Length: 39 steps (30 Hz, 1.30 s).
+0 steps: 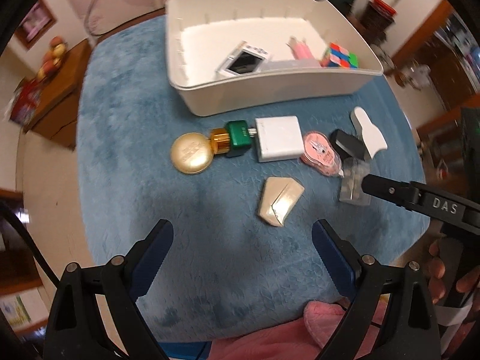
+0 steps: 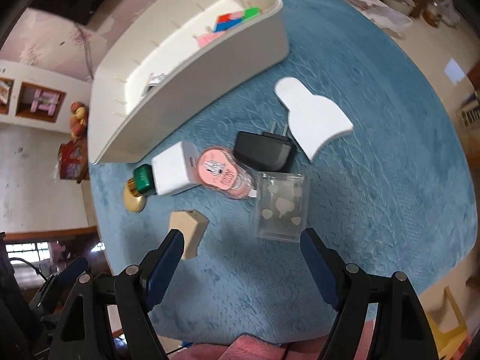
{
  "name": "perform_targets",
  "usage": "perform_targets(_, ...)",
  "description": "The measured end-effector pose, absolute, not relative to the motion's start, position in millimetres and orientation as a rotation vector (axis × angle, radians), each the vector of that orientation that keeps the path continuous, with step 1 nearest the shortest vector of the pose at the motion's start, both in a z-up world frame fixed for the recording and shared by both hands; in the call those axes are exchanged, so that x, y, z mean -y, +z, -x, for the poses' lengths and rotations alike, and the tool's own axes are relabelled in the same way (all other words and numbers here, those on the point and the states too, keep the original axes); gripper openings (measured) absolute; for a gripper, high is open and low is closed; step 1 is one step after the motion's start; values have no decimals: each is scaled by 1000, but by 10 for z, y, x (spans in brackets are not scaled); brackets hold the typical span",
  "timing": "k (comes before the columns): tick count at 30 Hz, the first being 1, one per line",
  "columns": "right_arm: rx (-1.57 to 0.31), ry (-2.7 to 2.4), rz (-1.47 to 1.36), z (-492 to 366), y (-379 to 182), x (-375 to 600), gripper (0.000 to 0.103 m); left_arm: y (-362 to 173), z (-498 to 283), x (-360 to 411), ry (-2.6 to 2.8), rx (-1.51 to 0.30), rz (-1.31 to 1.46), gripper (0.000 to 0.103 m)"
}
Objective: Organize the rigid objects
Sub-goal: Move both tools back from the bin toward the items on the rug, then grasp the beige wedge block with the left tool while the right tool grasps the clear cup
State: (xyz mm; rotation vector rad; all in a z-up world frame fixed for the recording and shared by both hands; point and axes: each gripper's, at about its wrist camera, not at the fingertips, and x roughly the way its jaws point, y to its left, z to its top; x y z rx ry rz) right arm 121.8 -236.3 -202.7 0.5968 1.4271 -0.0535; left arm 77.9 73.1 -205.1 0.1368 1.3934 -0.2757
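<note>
A big cream plastic bin (image 1: pixel 270 90) sits at the far side of the counter (image 1: pixel 135 150), which has a fuzzy blue cover; inside the bin lie a small white gadget with a dark screen (image 1: pixel 244 61), a pink thing (image 1: pixel 300 50) and a bright colour cube (image 1: pixel 340 56); near the bin, in a row on the blue cover, are a round gold case (image 1: pixel 192 157), a green block with a gold end (image 1: pixel 232 141), a flat white box (image 1: pixel 279 142), a pink oval tape roller (image 1: pixel 321 157), a black plug (image 2: pixel 264 151) and a white bottle-shaped card (image 2: pixel 315 118); a beige folded piece (image 1: pixel 280 201) lies alone, closer in; the left hand-held gripper (image 1: pixel 243 258) is spread wide and holds nothing; the right hand-held gripper (image 2: pixel 241 258) is spread wide too, just in front of a clear plastic box (image 2: pixel 280 205), not touching it.
</note>
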Motion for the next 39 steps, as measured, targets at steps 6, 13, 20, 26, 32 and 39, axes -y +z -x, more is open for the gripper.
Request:
perform_targets(6, -1457, -111, -594, -1267, -2208, 2370, 80, -2277, -867, -564, -369, -1418, -216, 95)
perform_targets(13, -1495, -159, -561, -1326, -2371, 2346, 80, -2589, -934, -402, -429, -1491, -263, 95)
perform_targets(20, -1522, -174, -513, -1368, -2471, 2293, 80, -2859, -1082, -331, -438, -1572, -262, 95)
perform_targets(26, -1550, -178, -494, -1436, -2550, 2252, 80, -2987, -1202, -301, -447, -1623, -196, 95)
perform_targets(32, -1564, -179, -492, -1531, -2633, 2261, 73, -3046, -1250, -224, -438, -1628, -221, 95)
perform_targets(39, -1584, -178, -485, -1634, -2699, 2368, 65, -3161, -1288, -81, -406, -1639, -265, 89)
